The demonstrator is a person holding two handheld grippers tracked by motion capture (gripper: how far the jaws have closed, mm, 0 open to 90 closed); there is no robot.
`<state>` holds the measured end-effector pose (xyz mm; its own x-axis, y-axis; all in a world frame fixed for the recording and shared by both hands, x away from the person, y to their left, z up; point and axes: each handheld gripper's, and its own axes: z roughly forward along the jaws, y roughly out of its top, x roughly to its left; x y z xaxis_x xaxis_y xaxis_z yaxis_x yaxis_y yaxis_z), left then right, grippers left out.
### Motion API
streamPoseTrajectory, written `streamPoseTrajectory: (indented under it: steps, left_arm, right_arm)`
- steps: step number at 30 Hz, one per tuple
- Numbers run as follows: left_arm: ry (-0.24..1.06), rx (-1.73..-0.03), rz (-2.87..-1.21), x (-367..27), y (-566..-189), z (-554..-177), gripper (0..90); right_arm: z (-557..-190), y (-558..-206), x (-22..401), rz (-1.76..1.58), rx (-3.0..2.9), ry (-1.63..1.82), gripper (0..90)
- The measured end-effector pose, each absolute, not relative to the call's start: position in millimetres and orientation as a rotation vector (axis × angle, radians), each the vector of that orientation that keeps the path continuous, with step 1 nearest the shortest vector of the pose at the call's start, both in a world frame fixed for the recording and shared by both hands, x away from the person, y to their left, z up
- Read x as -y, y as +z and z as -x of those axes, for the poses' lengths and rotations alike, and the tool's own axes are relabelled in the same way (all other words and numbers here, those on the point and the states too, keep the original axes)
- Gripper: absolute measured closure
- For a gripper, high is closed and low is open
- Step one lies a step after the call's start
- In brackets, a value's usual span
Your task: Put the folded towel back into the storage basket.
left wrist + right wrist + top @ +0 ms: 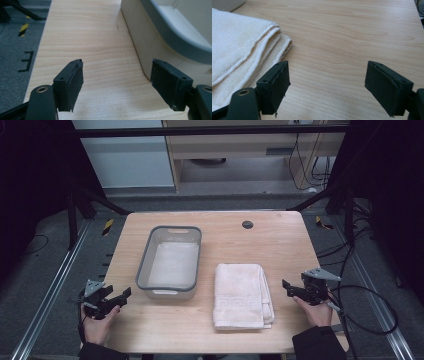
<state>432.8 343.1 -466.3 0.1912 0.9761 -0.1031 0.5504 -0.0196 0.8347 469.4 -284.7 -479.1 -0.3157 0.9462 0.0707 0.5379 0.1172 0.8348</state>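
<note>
Fingers of both the left gripper (116, 298) and right gripper (295, 289) stood wide and empty, so the folded towel (241, 295) beside the basin (171, 262) probably wanted pinching through every layer at its near edge.

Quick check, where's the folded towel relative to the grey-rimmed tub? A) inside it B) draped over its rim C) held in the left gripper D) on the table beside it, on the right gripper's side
D: in the high view the folded towel lies flat on the table just right of the tub, apart from its rim, near the right gripper, whose jaws are open and hold nothing.
</note>
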Motion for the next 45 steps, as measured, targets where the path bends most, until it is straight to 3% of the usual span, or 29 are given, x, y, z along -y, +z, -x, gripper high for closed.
streamPoseTrajectory:
  steps: [22, 45]
  left_arm:
    - [0.655, -1.368, -1.629, -324, -443, -417, 36.2]
    - [0.66, -1.294, -1.62, -303, -409, -428, 36.5]
  right_arm:
    - [-461, -459, 280, -1.369, -1.915, 1.158, 30.4]
    - [-470, -420, 279, -1.314, -1.884, 1.232, 38.1]
